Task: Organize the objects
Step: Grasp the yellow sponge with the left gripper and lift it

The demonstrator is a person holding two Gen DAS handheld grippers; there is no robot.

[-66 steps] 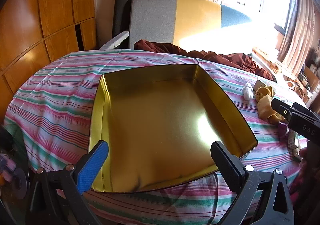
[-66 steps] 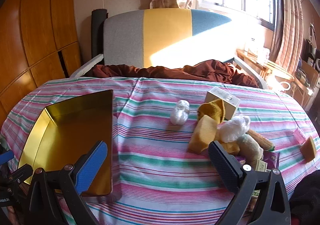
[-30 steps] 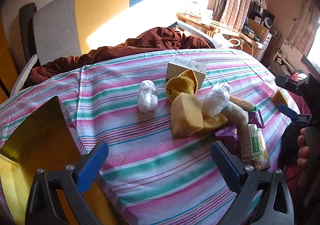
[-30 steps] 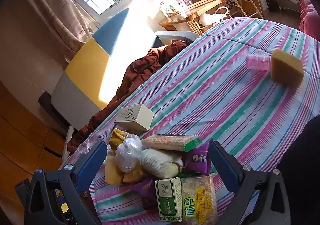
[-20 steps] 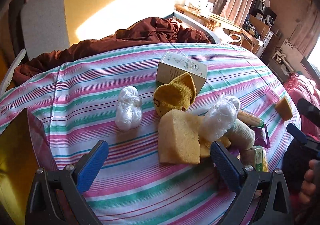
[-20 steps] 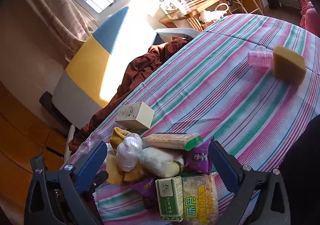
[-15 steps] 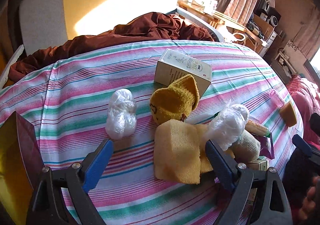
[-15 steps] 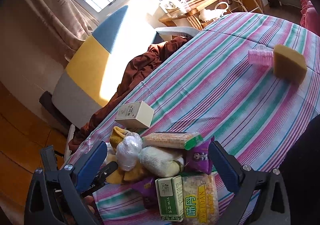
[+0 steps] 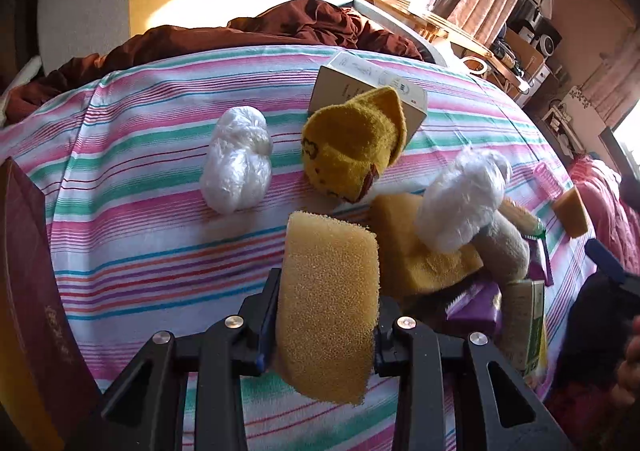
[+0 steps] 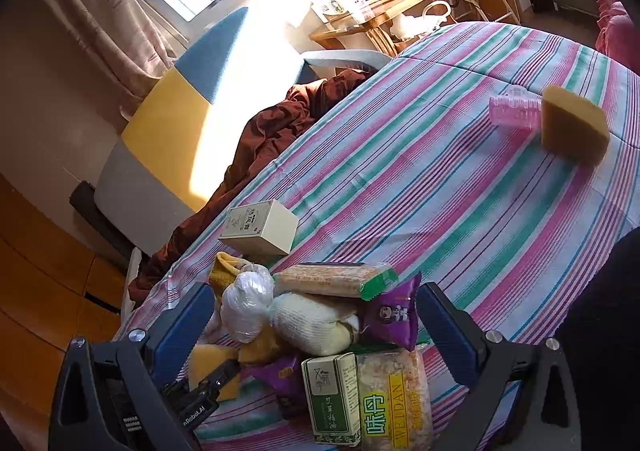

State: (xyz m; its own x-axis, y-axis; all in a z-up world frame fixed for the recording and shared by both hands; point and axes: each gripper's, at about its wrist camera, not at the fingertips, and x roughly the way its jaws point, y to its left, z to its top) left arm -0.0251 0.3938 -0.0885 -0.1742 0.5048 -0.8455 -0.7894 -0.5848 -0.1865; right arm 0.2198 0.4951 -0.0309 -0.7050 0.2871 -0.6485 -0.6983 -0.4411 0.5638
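Note:
A pile of small goods lies on the striped tablecloth (image 9: pixel 160 251). My left gripper (image 9: pixel 326 311) has a yellow sponge (image 9: pixel 328 299) between its fingers. Its jaws are closing, and both pads press the sponge's sides. The same sponge (image 10: pixel 204 361) shows at the pile's left edge in the right wrist view. My right gripper (image 10: pixel 316 327) hangs open over the pile, holding nothing. Below it are a green carton (image 10: pixel 332 395), a yellow snack bag (image 10: pixel 394 399), a purple packet (image 10: pixel 392 315) and a cracker pack (image 10: pixel 332 279). The tin's maroon wall (image 9: pixel 28 271) stands at the far left.
A white plastic bundle (image 9: pixel 236 163), a yellow knitted sock (image 9: pixel 352 147) and a cream box (image 9: pixel 360 79) lie beyond the held sponge. A second sponge (image 10: pixel 572 131) and a pink roller (image 10: pixel 514 111) sit apart at the right. A brown blanket (image 9: pixel 280 27) edges the far side.
My left gripper swung from the gold tin to the pile, sank toward the yellow sponge and shut on it. The right gripper has stayed where it was since a second ago.

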